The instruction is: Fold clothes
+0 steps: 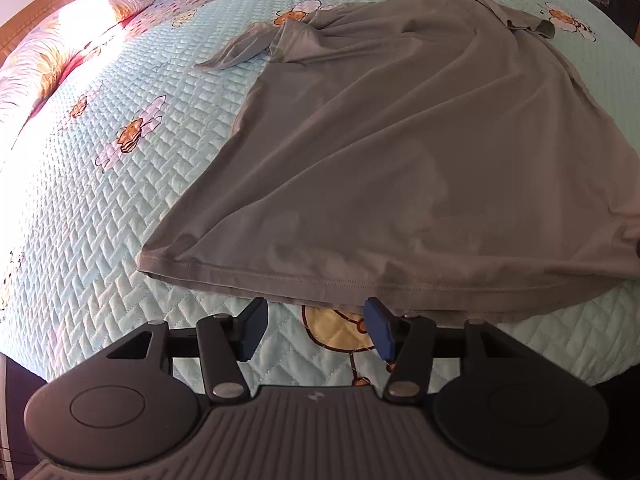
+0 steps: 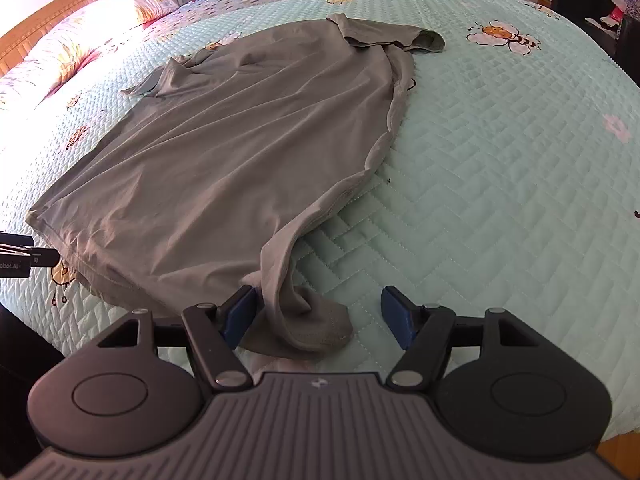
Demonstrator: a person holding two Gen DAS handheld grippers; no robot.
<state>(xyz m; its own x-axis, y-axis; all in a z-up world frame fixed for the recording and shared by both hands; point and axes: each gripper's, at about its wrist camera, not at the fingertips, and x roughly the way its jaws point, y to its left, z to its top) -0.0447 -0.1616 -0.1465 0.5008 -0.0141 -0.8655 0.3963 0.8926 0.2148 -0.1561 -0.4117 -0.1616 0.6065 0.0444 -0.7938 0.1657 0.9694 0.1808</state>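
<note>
grey-green shirt [image 1: 400, 160], mint bee-print quilt [image 1: 100, 200]

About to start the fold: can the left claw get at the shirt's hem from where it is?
Probably yes. The left claw is open, right at the hem, with only bare quilt between its fingers and nothing blocking.

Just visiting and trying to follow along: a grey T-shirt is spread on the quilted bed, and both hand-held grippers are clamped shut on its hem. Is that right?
Not quite. The grey T-shirt does lie on the quilted bed, but both grippers are open. The left wrist view shows the left hand-held gripper gaping just short of the hem, and the right wrist view shows the right hand-held gripper spread wide around a bunched corner.
</note>
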